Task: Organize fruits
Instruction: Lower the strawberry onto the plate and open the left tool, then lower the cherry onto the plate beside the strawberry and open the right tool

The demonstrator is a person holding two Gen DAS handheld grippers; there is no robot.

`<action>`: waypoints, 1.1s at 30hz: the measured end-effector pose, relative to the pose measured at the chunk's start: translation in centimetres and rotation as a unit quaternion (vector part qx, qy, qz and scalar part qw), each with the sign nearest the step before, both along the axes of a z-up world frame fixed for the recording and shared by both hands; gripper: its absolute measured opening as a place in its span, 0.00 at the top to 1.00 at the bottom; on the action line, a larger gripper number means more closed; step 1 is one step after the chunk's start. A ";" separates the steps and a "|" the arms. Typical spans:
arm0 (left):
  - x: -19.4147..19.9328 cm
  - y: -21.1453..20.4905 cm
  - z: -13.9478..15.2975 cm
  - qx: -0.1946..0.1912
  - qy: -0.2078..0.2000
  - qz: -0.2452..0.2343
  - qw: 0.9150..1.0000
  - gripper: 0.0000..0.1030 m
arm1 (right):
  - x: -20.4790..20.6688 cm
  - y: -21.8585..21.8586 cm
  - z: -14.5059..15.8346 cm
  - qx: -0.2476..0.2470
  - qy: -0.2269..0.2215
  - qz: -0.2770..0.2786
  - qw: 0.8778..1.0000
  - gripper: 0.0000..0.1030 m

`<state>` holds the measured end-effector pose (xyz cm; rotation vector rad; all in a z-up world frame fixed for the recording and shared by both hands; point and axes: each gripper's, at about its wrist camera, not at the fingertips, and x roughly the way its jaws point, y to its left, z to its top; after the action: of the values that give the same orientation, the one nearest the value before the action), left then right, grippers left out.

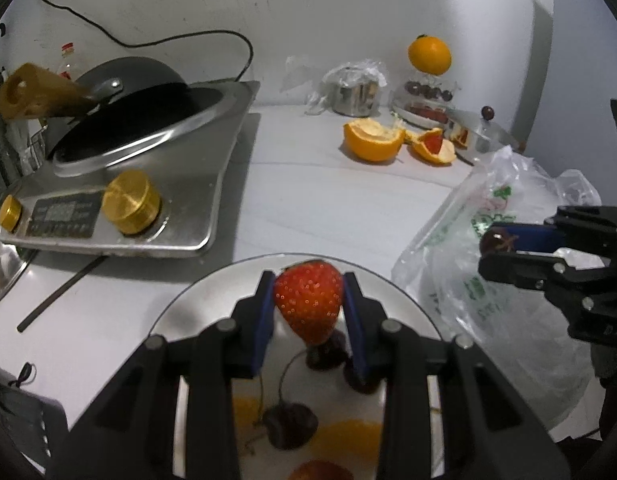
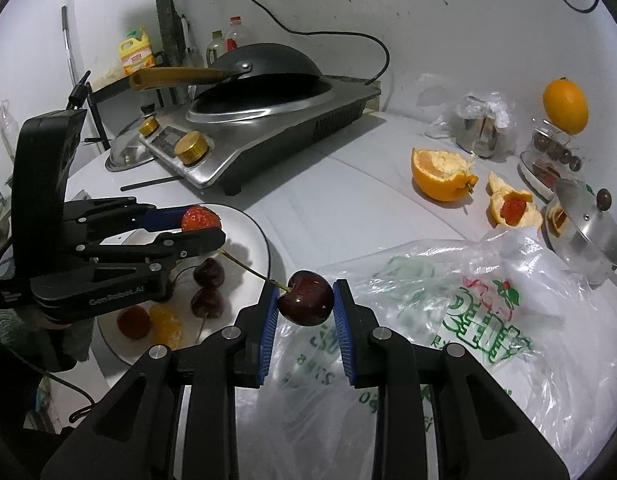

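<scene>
My left gripper (image 1: pixel 308 304) is shut on a red strawberry (image 1: pixel 308 300) and holds it above a round metal plate (image 1: pixel 212 292). The plate holds dark cherries (image 1: pixel 288 424), orange segments and another strawberry (image 1: pixel 320 472). In the right wrist view the left gripper (image 2: pixel 200 228) with the strawberry (image 2: pixel 200 218) hangs over the plate (image 2: pixel 256 236). My right gripper (image 2: pixel 304 304) is shut on a dark red cherry (image 2: pixel 306 298) with a stem, above a clear plastic bag (image 2: pixel 448 320). It also shows in the left wrist view (image 1: pixel 496 246).
An induction cooker (image 2: pixel 268 136) with a black wok (image 2: pixel 268 68) stands at the back left. Orange peels (image 2: pixel 440 172) lie on the counter. A tiered fruit stand (image 2: pixel 556 152) topped by an orange (image 2: pixel 564 106), a steel cup (image 2: pixel 480 132) and a pot lid (image 2: pixel 596 228) stand at right.
</scene>
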<state>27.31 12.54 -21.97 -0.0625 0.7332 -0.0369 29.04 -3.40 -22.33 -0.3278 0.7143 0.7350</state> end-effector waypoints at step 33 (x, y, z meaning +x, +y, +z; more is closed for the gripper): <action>-3.0 4.1 1.4 -0.025 -0.007 0.028 0.999 0.32 | -0.5 4.7 -0.4 -0.025 -0.008 0.018 0.999 0.72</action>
<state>24.27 16.61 -20.53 -0.1297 0.7160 -0.0018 28.52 1.32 -22.74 -0.3928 0.7151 0.7476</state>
